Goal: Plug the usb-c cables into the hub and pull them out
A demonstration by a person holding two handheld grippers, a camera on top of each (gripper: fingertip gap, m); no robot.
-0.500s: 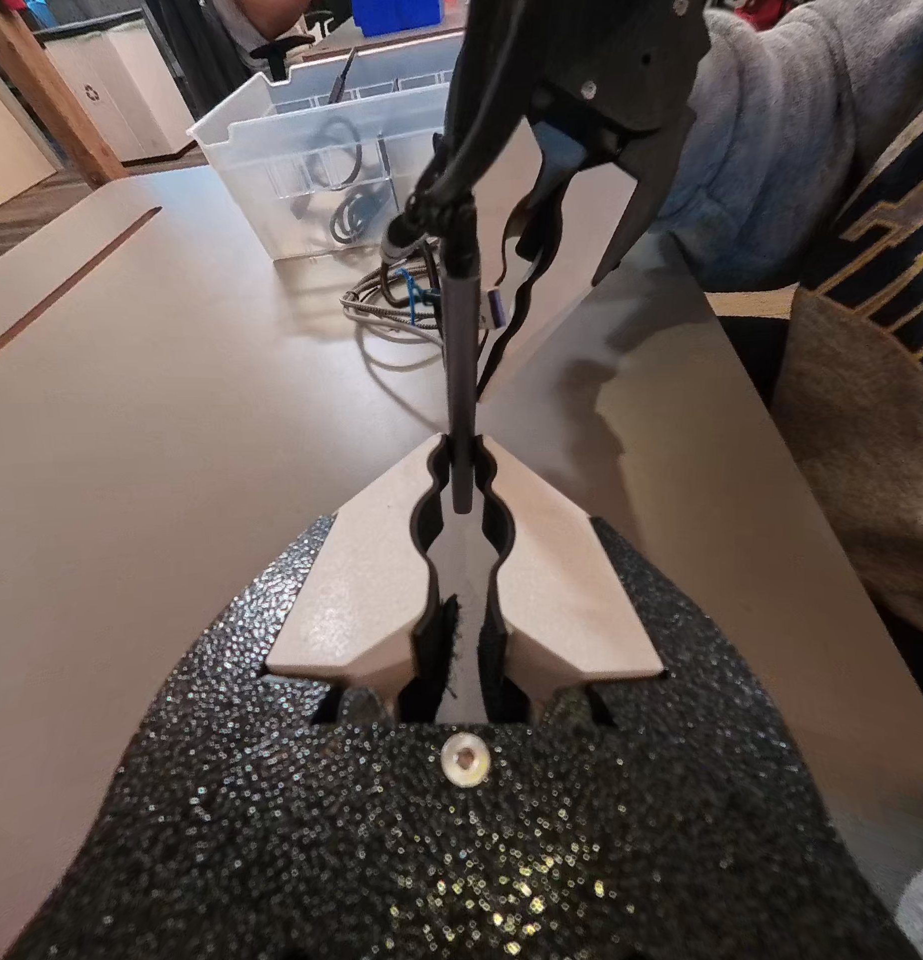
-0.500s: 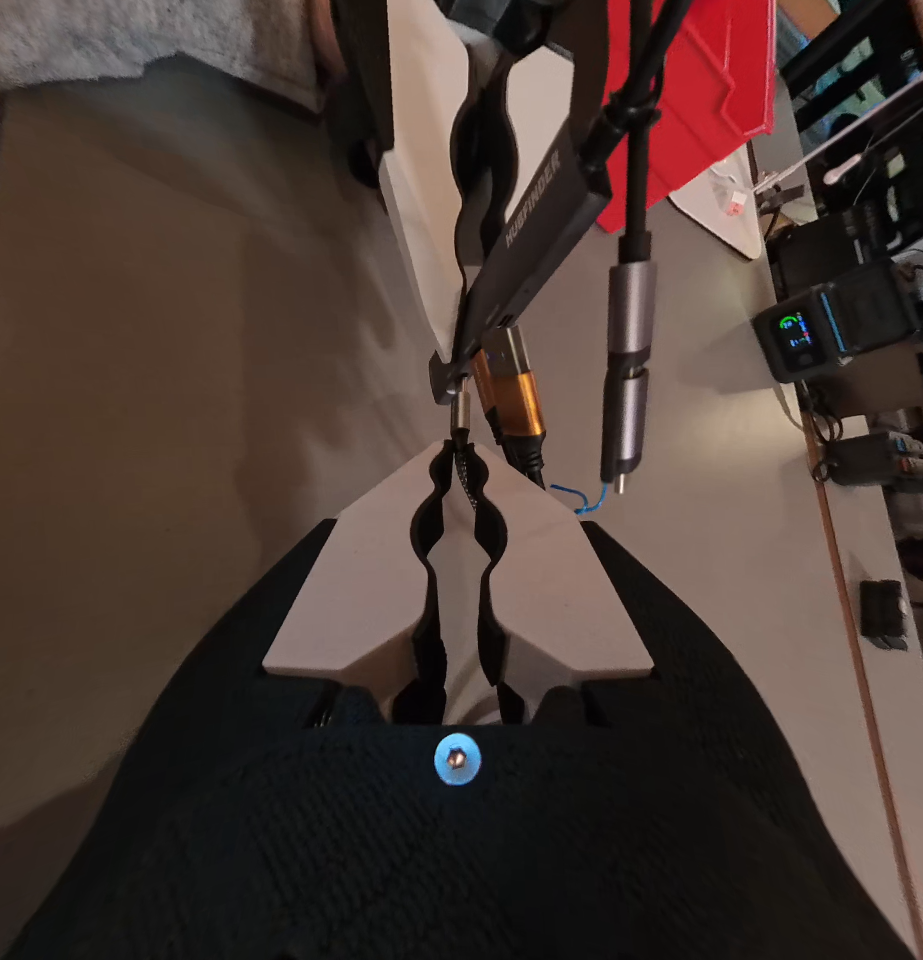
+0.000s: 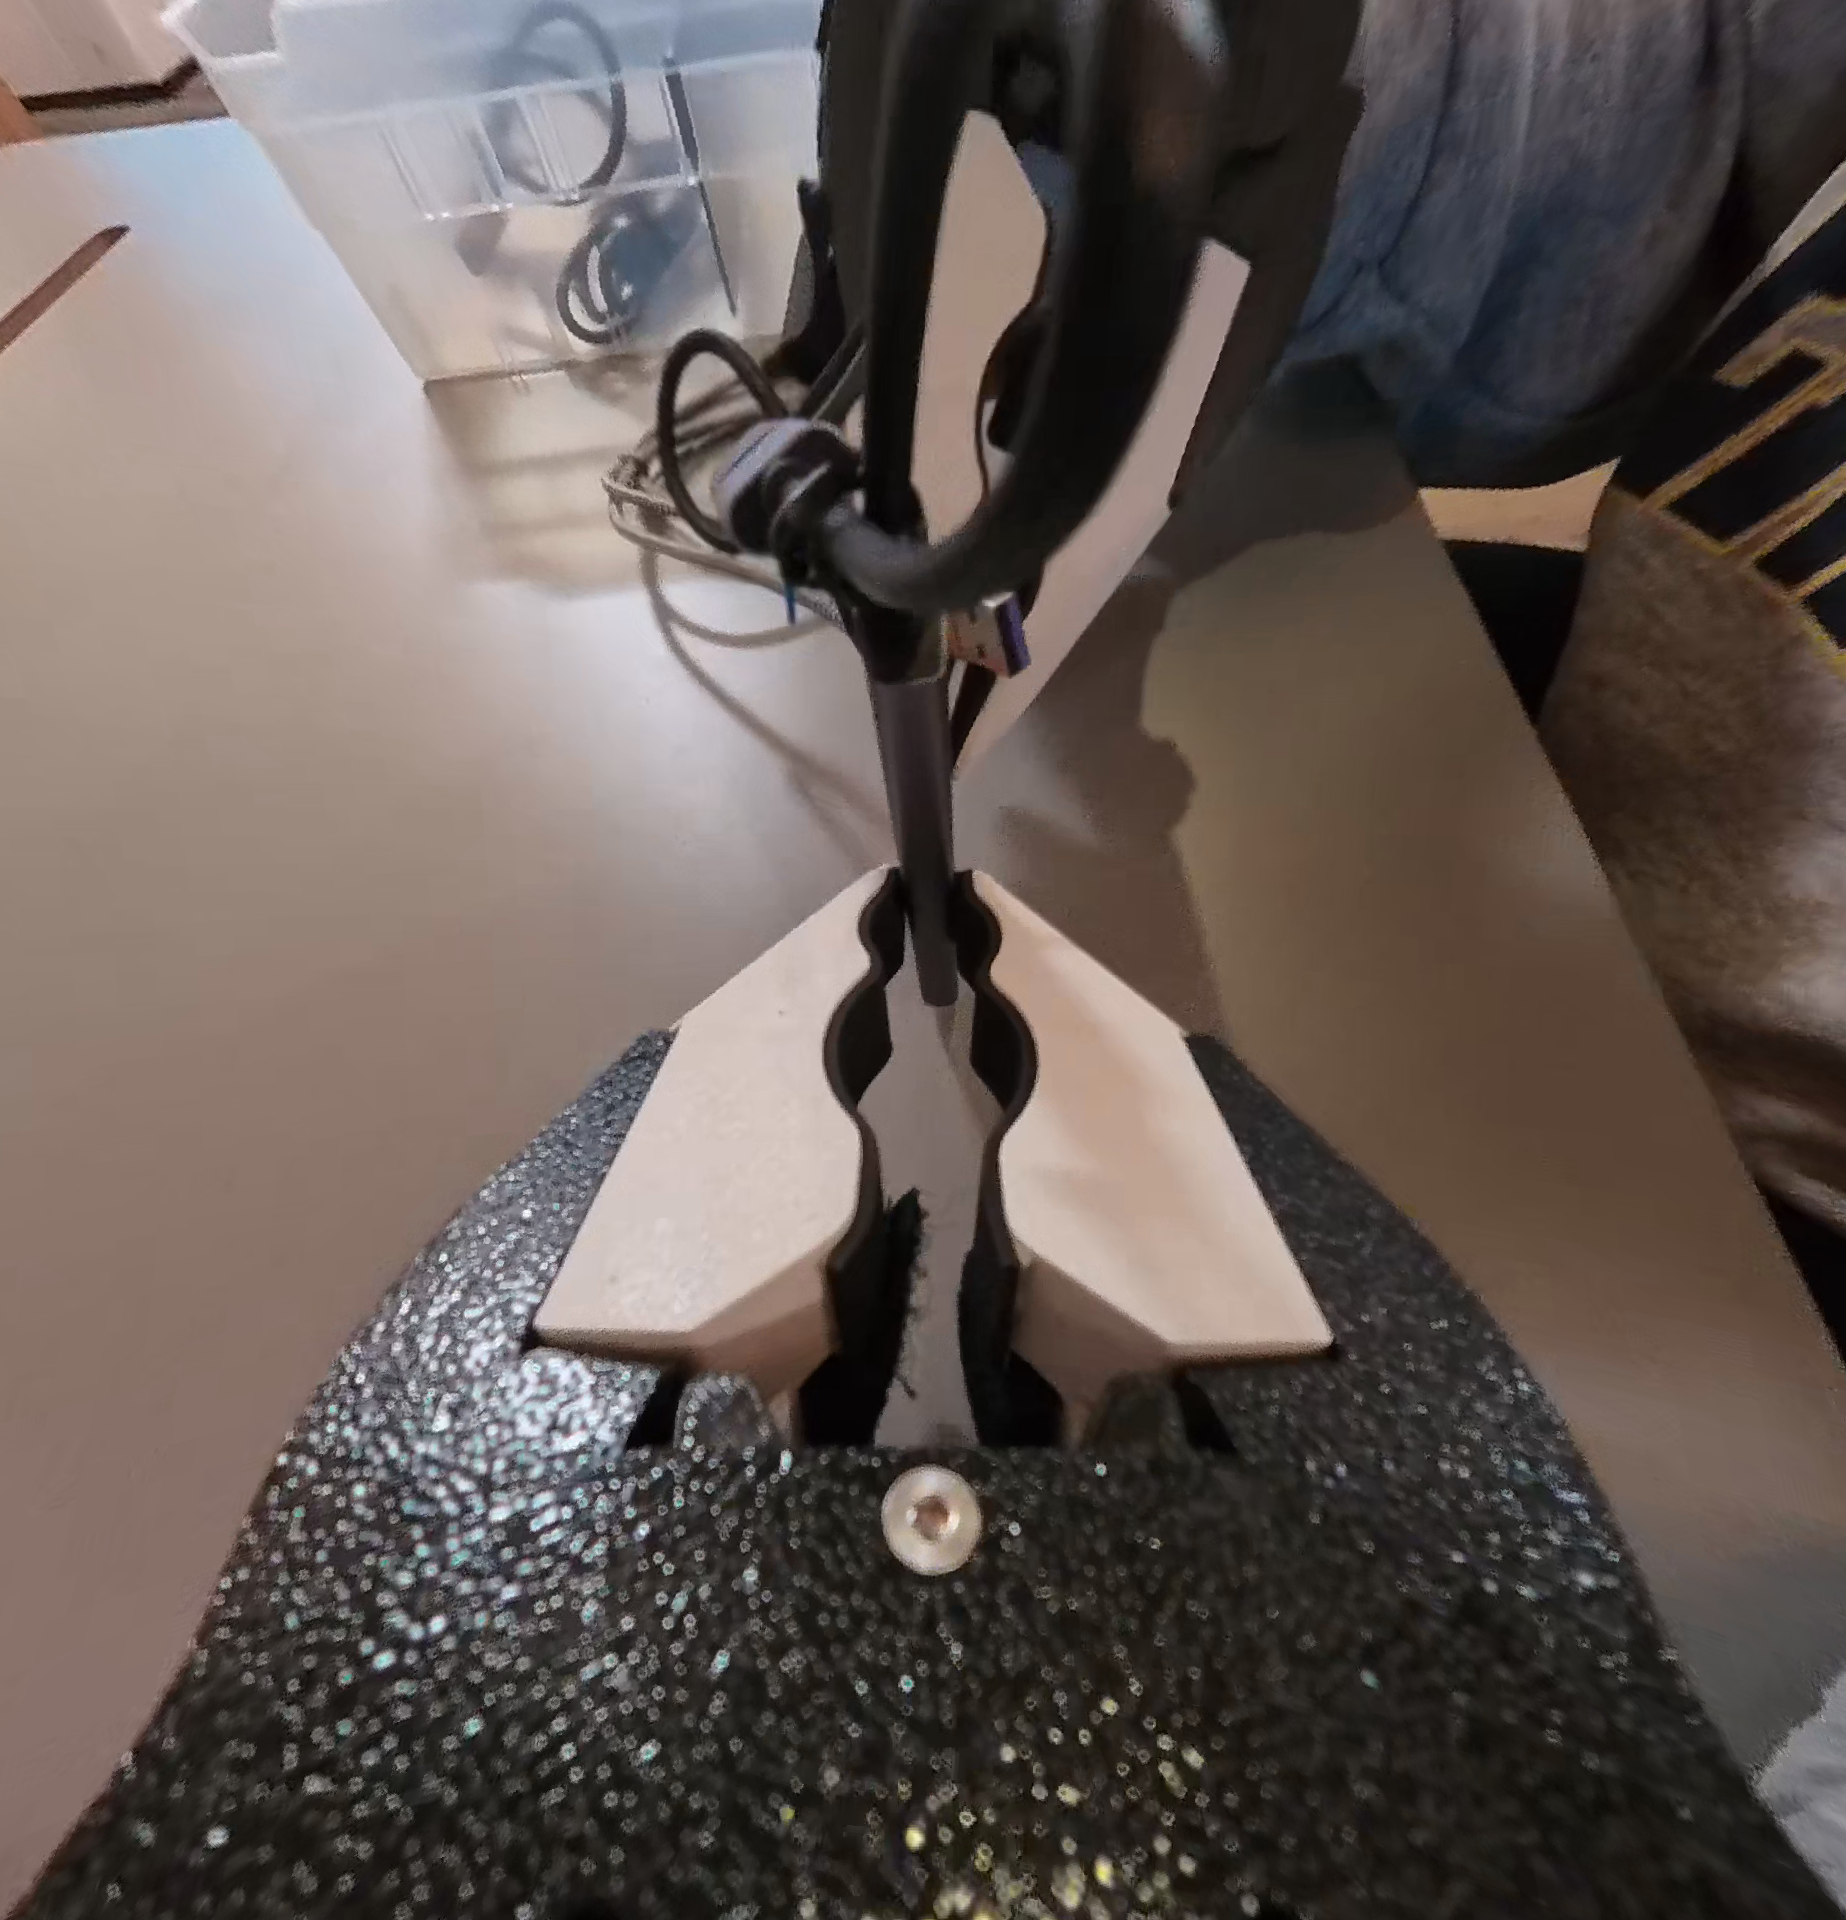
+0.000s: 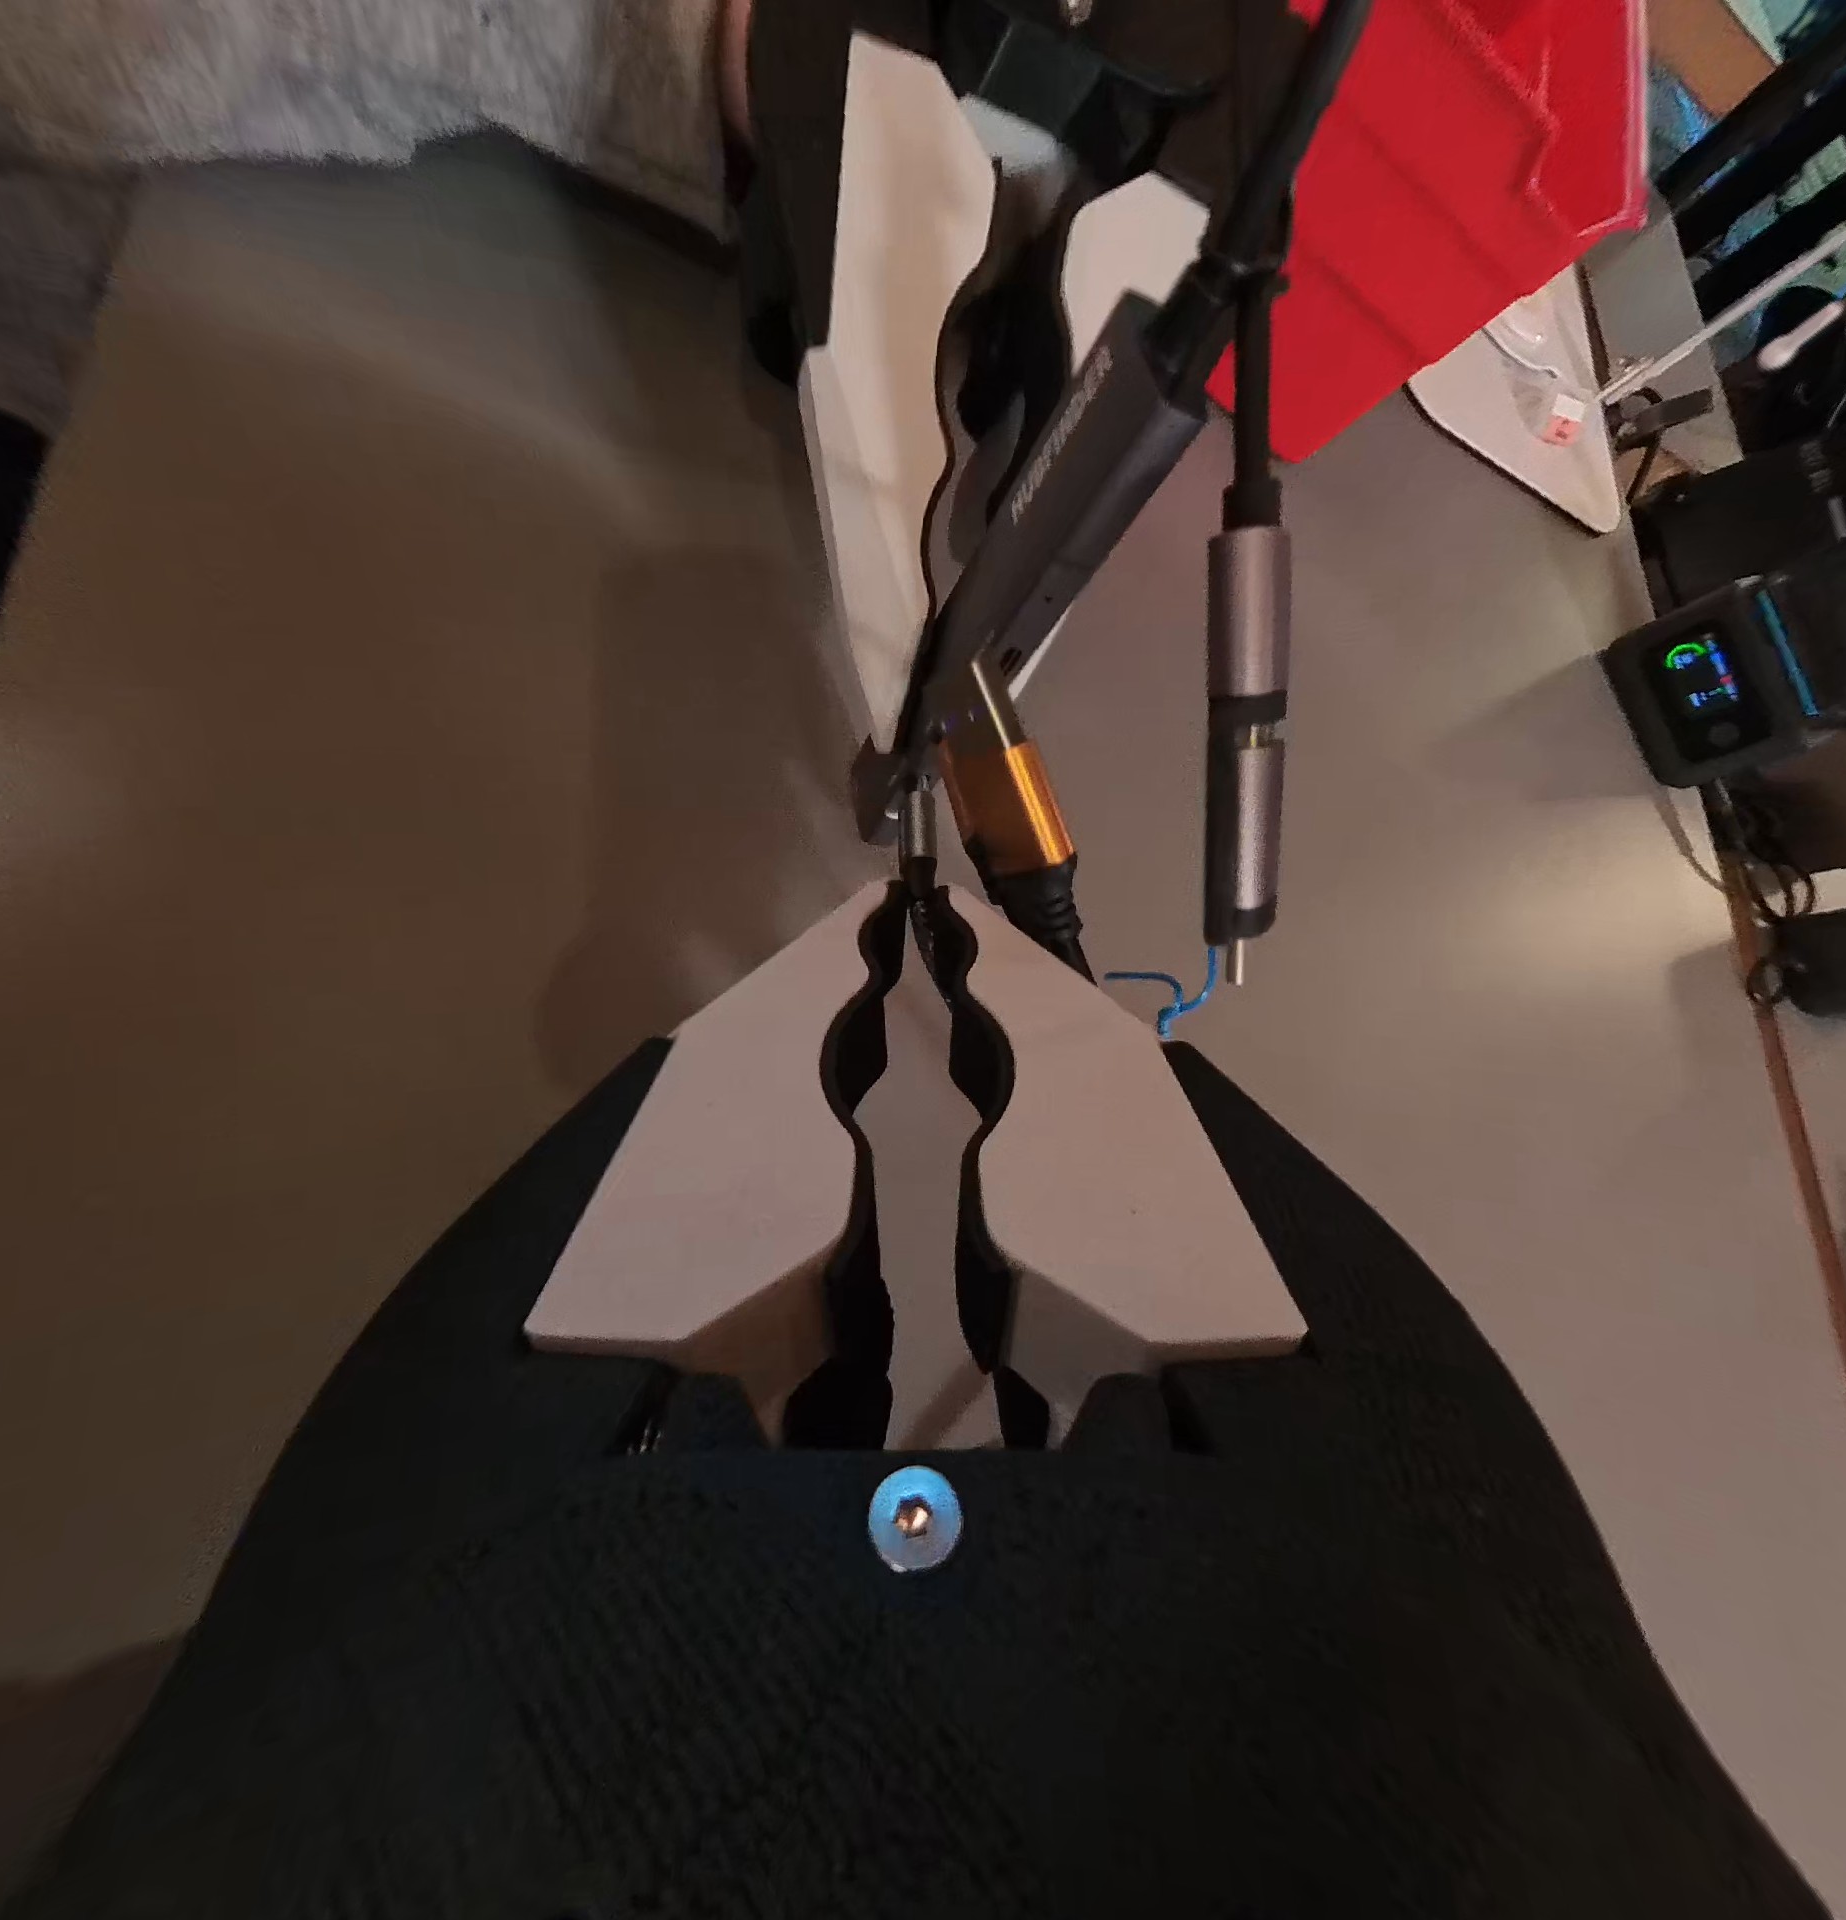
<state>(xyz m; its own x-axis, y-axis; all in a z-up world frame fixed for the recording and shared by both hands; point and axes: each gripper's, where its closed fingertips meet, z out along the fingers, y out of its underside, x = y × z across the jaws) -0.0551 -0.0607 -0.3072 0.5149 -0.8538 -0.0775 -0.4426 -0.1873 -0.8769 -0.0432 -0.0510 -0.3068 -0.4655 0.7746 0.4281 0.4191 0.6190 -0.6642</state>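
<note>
The left gripper (image 3: pixel 931 904) stays clamped on the hub (image 3: pixel 924 821), now lifted nearer the clear bin (image 3: pixel 451 187). The right gripper (image 4: pixel 924 904), jaws pinched on a thin cable (image 4: pixel 924 920), has eased back a little, yet its silver plug (image 4: pixel 917 826) still sits in the hub's end beside the orange plug (image 4: pixel 1007 805). Extraction looks under way, not finished. A spare connector (image 4: pixel 1246 727) dangles to the right.
</note>
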